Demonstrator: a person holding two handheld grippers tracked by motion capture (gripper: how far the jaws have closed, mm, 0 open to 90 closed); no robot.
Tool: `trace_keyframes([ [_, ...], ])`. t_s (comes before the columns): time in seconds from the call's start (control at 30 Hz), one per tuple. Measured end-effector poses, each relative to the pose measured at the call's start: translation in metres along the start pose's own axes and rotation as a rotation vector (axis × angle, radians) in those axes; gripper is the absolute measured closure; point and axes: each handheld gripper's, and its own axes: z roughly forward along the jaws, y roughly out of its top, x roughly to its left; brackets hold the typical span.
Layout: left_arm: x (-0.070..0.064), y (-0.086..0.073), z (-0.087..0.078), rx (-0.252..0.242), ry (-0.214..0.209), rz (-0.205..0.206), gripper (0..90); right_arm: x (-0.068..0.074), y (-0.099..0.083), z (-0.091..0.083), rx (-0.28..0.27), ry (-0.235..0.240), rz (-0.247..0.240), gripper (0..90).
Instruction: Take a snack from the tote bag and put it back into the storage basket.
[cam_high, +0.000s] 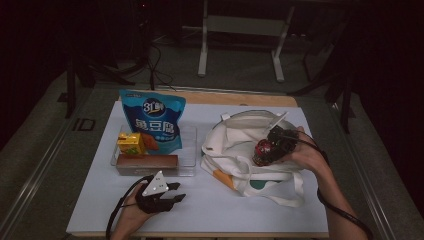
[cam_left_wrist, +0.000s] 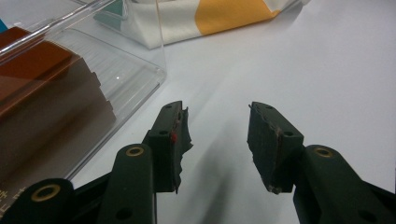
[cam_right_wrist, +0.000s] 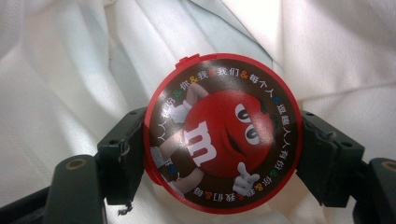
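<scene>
Nearest the person, the left gripper (cam_high: 172, 192) rested low over the white table (cam_high: 215, 210) with its jaws spread apart and nothing between them. In the left gripper view its fingertips (cam_left_wrist: 173, 135) sat just short of the corner of the clear plastic tray (cam_left_wrist: 140, 70), not touching it.

The right gripper (cam_high: 267, 150) was clamped on a round red candy tin (cam_right_wrist: 224, 133), one jaw on each side of the rim, with the printed lid facing the camera. In the high view the candy tin (cam_high: 262, 149) was held over the open mouth of the white canvas tote bag (cam_high: 235, 145). The right gripper view showed white bag fabric (cam_right_wrist: 70, 60) directly behind the tin. Whether the tin touched the fabric could not be determined.

Judged from this layout, the work in hand was packing items from the tray into the bag. The tin was at the bag but not yet released. Three items remained in the tray: a long brown box (cam_high: 147, 162) along the near edge, a yellow drink carton (cam_high: 131, 143) behind it, and a blue snack pouch (cam_high: 155, 120) standing at the far side.

Possible obstructions: the bag's slack handles (cam_high: 280, 192) lay toward the near edge of the table, and the collapsed bag rim could narrow the opening. Beyond the table, metal frame legs (cam_high: 202, 55) stood on the dark floor, well apart from the work.
</scene>
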Motion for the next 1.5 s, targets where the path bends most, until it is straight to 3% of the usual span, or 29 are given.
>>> trace_keyframes([
  [1.5, 0.0, 0.0, 0.0, 0.004, -0.003, 0.003, 55.9, 0.02, 0.041, -0.036, -0.089, 0.004, -0.091, 25.8],
])
